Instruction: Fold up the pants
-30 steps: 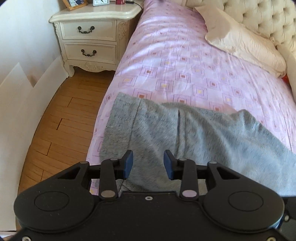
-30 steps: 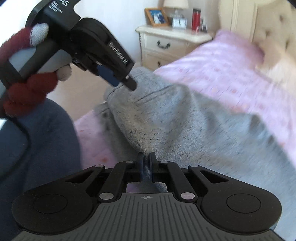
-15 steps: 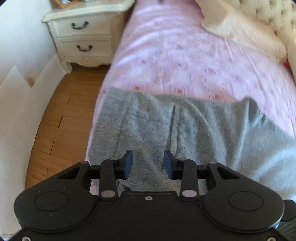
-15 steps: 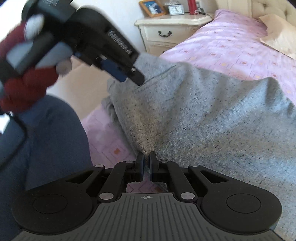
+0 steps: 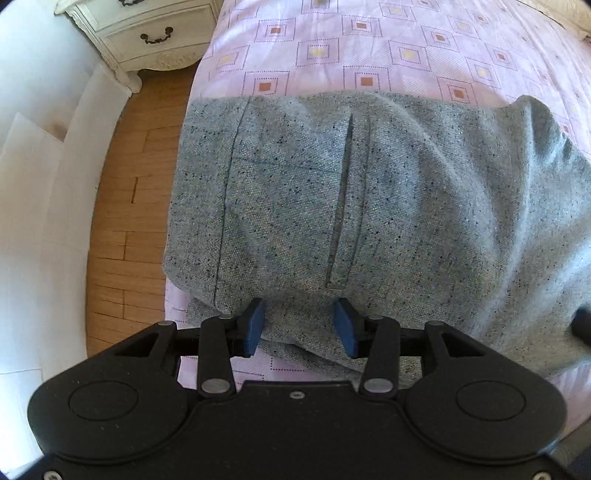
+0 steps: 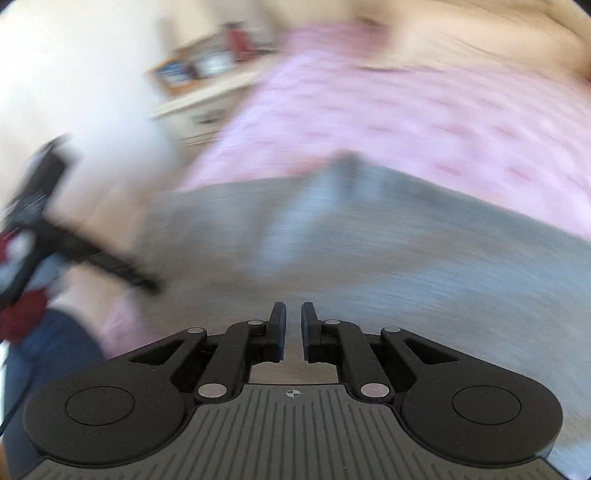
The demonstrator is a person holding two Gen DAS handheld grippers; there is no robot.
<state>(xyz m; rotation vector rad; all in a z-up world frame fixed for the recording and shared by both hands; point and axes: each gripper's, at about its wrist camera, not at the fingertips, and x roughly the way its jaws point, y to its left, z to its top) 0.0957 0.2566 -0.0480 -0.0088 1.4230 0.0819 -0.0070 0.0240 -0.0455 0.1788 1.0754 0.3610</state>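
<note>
Grey speckled pants (image 5: 406, 203) lie folded across the near edge of a bed with a pink patterned sheet (image 5: 369, 44). A seam and a pocket slit run across the top layer. My left gripper (image 5: 300, 326) points straight down over the pants' near edge. Its jaws are opening, and its blue pads (image 5: 255, 326) stand wide apart without pressing the cloth below. The right wrist view is motion-blurred. There my right gripper (image 6: 293, 328) hovers over the pants (image 6: 369, 258), its jaws opening to a narrow gap with nothing pinched.
A cream nightstand (image 5: 147, 33) stands at the bed's far left corner, above a wooden floor (image 5: 125, 221) and a white wall panel (image 5: 37, 184). A red-gloved hand (image 6: 22, 317) and a person's blue trouser leg (image 6: 44, 369) are at the left of the right wrist view.
My left gripper sank closer over the pants, tipped downward, and its jaws widened. My right gripper let go of the pinched cloth and swung sideways fast, blurring its view.
</note>
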